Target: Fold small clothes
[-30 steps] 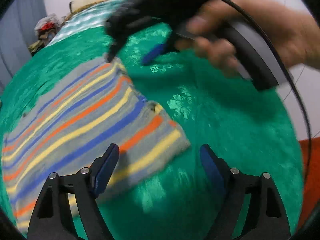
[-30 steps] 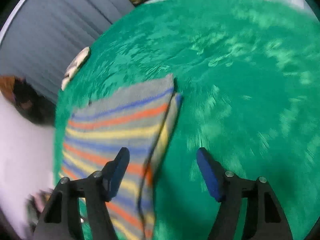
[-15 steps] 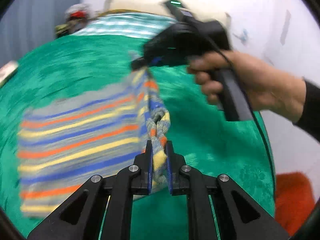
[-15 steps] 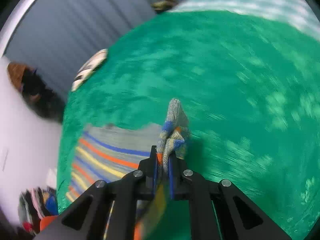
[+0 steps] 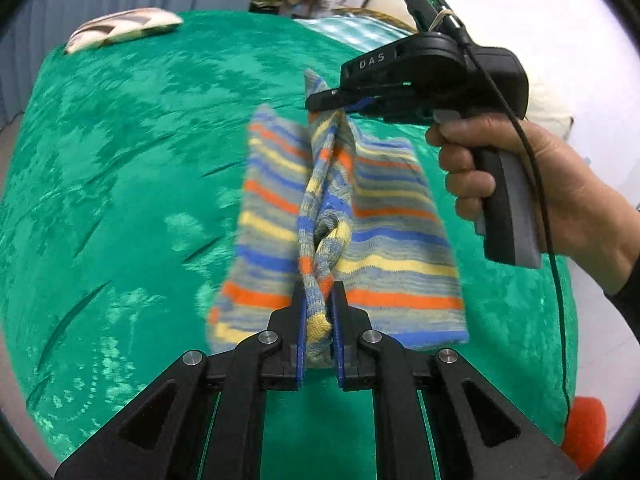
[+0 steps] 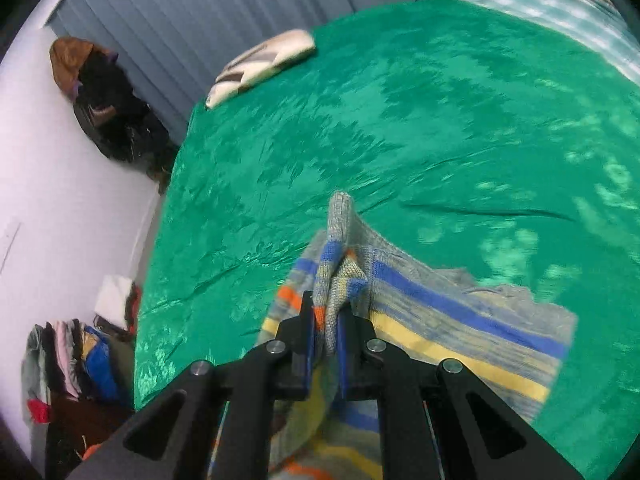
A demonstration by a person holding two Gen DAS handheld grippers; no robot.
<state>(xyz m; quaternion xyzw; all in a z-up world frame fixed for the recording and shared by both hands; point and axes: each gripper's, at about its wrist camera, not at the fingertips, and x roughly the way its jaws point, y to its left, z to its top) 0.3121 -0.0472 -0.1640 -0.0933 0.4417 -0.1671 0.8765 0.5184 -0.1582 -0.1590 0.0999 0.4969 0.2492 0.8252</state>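
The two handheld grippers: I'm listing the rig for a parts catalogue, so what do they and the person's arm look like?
Each is matte black with blue finger pads and silver pivot bolts, as on the left gripper and right gripper. In the left wrist view the right one shows a pistol handle with a grey strip, white "DAS" lettering, a green light and a thin black cable. The hand ends in a dark sleeve.

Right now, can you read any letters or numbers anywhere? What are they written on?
"DAS": pale letters on the black body of the right gripper, seen from the left wrist; what follows them is cut off.
No other readable text: none on the striped cloth, the green cover or the left gripper.
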